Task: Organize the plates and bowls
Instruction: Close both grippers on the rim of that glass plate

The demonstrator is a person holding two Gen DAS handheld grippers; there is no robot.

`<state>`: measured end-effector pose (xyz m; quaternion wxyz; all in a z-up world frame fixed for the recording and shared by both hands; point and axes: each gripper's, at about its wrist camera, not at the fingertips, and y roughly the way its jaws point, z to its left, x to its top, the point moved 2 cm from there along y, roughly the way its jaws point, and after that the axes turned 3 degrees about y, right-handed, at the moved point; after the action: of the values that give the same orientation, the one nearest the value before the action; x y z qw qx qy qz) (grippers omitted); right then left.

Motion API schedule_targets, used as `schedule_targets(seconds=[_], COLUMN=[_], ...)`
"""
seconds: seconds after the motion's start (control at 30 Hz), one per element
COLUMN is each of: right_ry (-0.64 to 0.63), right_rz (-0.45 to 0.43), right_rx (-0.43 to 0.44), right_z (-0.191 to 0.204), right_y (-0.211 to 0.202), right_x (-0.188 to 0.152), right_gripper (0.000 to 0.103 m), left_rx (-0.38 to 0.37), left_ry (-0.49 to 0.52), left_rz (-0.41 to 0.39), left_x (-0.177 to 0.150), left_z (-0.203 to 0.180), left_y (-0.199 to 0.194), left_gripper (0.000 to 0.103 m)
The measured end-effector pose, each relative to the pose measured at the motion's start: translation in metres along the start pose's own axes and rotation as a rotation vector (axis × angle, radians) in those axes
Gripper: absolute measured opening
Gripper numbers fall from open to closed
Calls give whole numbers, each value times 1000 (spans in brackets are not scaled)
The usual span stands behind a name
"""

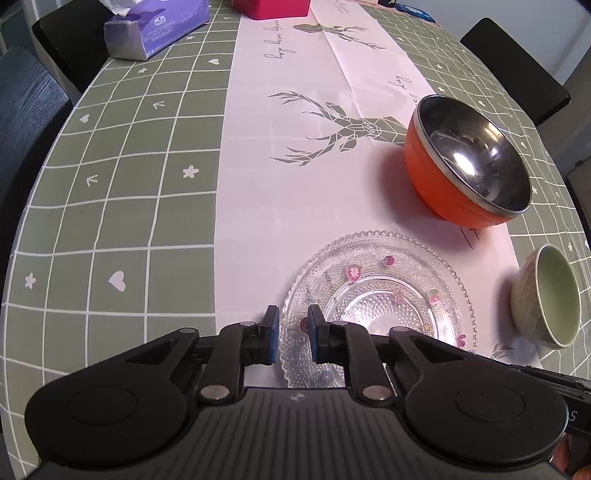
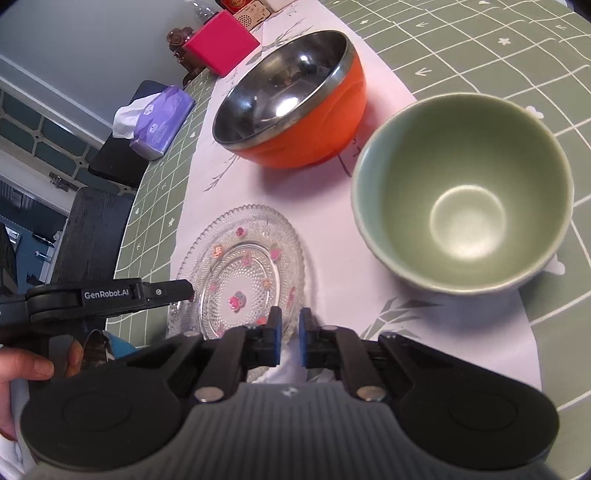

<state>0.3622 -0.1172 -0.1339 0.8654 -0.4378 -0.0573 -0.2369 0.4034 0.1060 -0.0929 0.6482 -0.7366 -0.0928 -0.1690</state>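
Left wrist view: glass plate [image 1: 376, 310] at lower centre on the desk [image 1: 129, 206]; metal-lined bowl [image 1: 469, 162] behind it (upper right); small bowl [image 1: 546, 299] at right edge; tissue pack [image 1: 151, 29] upper left, box [image 1: 271, 8] top centre.

My right gripper [image 2: 290, 338] hangs just over the near rim of the clear glass plate [image 2: 240, 273], blue pads only a narrow gap apart with nothing between them. My left gripper [image 2: 184, 290] pokes in at the plate's left edge. Green bowl [image 2: 461, 192] sits to the right, orange bowl [image 2: 291, 99] behind, both upright on the white runner [image 2: 332, 236].
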Motion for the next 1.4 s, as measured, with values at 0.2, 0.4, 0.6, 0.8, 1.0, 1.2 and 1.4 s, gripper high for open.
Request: schedule_targets(seconds=[0.2,0.4,0.6,0.8,1.0,1.2,1.4], right_ry=[-15,-29,-13,26,6,-21,-47], right_rz=[27,7,10,12,1,2,6], right_rx=[-29,-60,-37,13,-9,-16,-19], right_z=[-6,-19,-22,-29,-28,-26,-25], right_y=[-12,-25,-30,-27,-29,-36,-50], right_x=[-2,-3,-3,-7,-9,-11,-17], right_gripper=[8,7,15,15,7,7,7], left_rx=[34,15,23,12,31,52,42], left_ry=[62,107,95,82,60,68,60], left_rz=[19,37,22,4,-8,-25,-38], left_x=[-10,-22,-22,-23,-26,-34,-45], left_z=[-26,-43,-42,-43,-46,-55,-60], left_y=[-7,-4,-5,-4,-7,-18,-33], left_gripper=[17,18,18,18,17,17,17])
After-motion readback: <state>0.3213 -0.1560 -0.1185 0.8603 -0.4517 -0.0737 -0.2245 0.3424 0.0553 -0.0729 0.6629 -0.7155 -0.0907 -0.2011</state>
